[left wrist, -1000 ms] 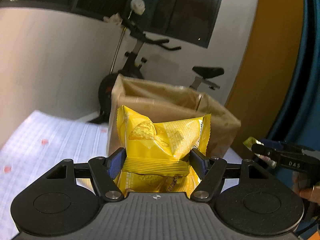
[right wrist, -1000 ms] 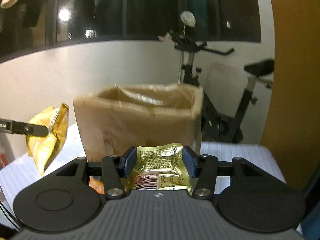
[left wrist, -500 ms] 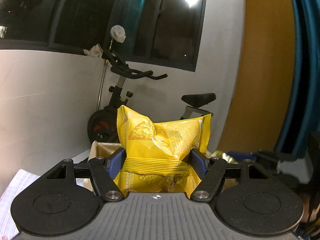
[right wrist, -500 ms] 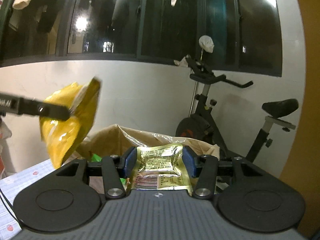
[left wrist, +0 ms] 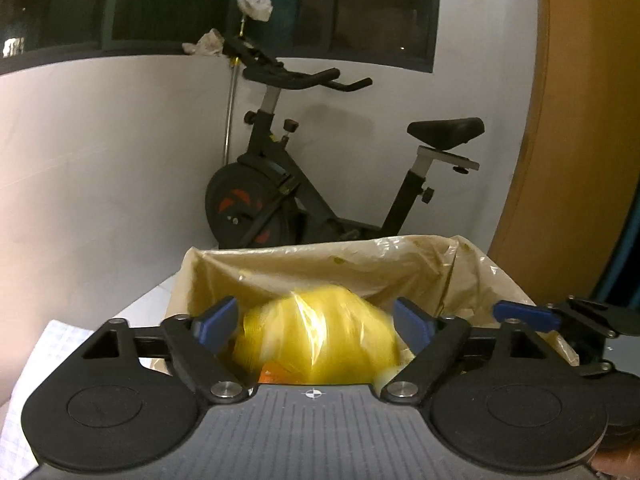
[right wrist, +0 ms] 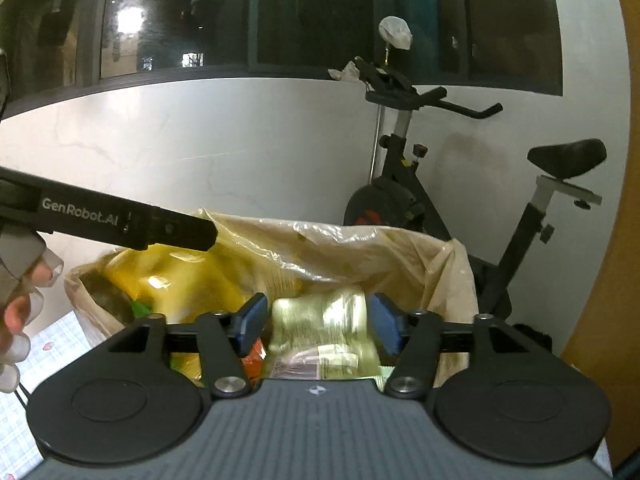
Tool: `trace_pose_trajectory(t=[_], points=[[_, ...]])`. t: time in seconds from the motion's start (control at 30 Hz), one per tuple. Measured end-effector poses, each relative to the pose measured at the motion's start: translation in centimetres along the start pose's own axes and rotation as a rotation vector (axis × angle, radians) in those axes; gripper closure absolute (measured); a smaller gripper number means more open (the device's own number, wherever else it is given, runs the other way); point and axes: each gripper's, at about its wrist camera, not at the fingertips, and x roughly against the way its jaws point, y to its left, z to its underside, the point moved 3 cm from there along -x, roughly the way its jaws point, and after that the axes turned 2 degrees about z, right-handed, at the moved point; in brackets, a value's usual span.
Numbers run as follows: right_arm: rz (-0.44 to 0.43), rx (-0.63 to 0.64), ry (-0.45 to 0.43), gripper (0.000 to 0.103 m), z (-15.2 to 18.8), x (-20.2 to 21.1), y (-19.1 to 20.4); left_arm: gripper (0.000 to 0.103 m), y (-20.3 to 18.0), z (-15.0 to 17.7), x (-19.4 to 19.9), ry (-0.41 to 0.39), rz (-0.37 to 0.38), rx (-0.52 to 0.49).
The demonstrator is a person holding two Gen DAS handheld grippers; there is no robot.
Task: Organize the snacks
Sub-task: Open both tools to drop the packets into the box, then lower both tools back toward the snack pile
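Note:
Both grippers hover over a plastic-lined cardboard box (left wrist: 320, 264), which also shows in the right wrist view (right wrist: 360, 248). My left gripper (left wrist: 316, 322) is open; the yellow snack bag (left wrist: 320, 336) is blurred, dropping free between its blue pads into the box. My right gripper (right wrist: 316, 322) is open too; the gold foil packet (right wrist: 320, 328) is blurred, falling between the pads. In the right wrist view the left gripper (right wrist: 120, 220) reaches in from the left above the yellow bag (right wrist: 176, 276). The right gripper's blue finger (left wrist: 524, 314) shows at the right of the left wrist view.
Green and orange snack packs (right wrist: 252, 360) lie inside the box. A black exercise bike (left wrist: 304, 184) stands behind the box against a white wall. A checked tablecloth (left wrist: 44, 344) covers the table at the left. An orange-brown door (left wrist: 568, 160) is at the right.
Both grippers came over the box and opened. The yellow bag and the gold packet have left the pads and are falling into the box.

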Motion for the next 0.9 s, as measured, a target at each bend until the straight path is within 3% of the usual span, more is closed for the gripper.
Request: trace_pose_trajectory(t=[0.13,0.23,0.57,0.9], points=[[0.014,-0.002,0.007,0.036,0.2,0.5,-0.3,0.013,1.2,-0.3,0.1,0.004,-0.034,0.016],[0.013,-0.013,-0.002,0.036,0.1,1.4,-0.4,0.013,1.6,-0.3,1.3,-0.010,-0.015,0.041],[0.000,0.024,-0.030,0.036,0.6,4.2,0.5,0.013,1.6,0.7,5.1,-0.056,-0.027,-0.045],[0.001,-0.024,-0.042,0.036,2.3,6.6,0.6,0.013,4.2,2.9,10.0,-0.081,-0.057,-0.009]])
